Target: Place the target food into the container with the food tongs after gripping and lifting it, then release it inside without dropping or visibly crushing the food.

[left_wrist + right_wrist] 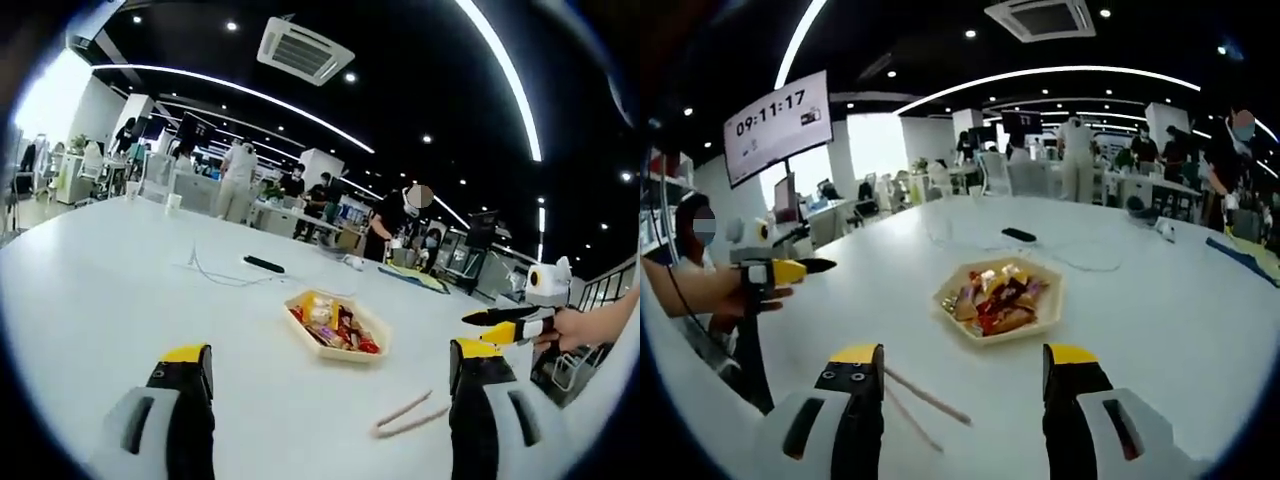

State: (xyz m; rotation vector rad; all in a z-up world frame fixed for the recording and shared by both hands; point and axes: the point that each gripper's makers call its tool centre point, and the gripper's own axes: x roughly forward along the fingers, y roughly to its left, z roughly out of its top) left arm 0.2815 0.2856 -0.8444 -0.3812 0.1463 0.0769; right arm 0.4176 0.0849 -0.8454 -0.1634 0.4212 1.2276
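A pale hexagonal tray (383, 333) (1052, 303) sits on the white table and holds several wrapped snacks (335, 328) (998, 295). Light wooden food tongs (410, 413) (925, 398) lie flat on the table in front of the tray, and nothing touches them. My left gripper (330, 365) is open above the table, short of the tray, with nothing between its jaws. My right gripper (962, 368) is open too, with the tongs just inside its left jaw. A hand holds each gripper where it enters the other's view: the right gripper (505, 320), the left gripper (790, 268).
A black remote-like object (264, 264) (1018, 235) and a thin white cable (215, 272) lie beyond the tray. The white table (120, 300) curves off at its edges. People stand at desks in the background. A hanging screen (778, 125) shows a clock.
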